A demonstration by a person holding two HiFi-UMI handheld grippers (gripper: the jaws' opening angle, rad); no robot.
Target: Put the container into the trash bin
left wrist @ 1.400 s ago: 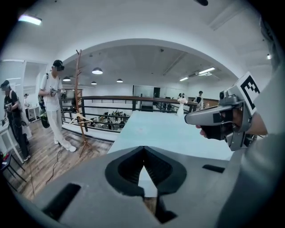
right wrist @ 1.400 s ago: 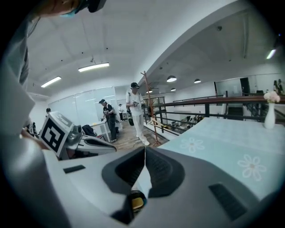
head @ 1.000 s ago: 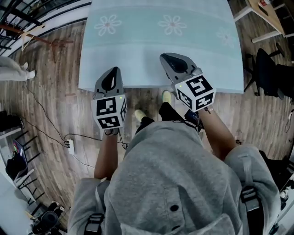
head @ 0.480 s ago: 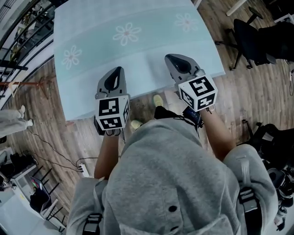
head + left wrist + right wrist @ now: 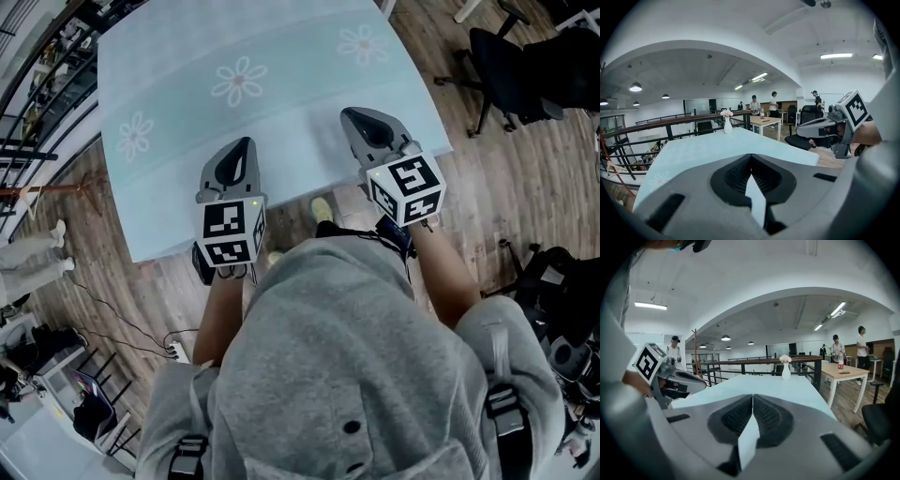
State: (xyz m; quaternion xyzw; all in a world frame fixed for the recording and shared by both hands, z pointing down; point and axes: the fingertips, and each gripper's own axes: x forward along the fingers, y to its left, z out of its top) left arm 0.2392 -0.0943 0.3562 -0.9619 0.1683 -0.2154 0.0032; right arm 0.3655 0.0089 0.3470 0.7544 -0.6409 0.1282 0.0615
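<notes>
Open office, wood floor (image 5: 506,202). Pale-green table (image 5: 281,122) w/ daisy prints (image 5: 238,81), frame top. Your L gripper (image 5: 240,143) & R gripper (image 5: 352,113) over its near edge: jaws closed, nothing held. White vase (image 5: 786,372) at far end. Container: no view shows it.
</notes>
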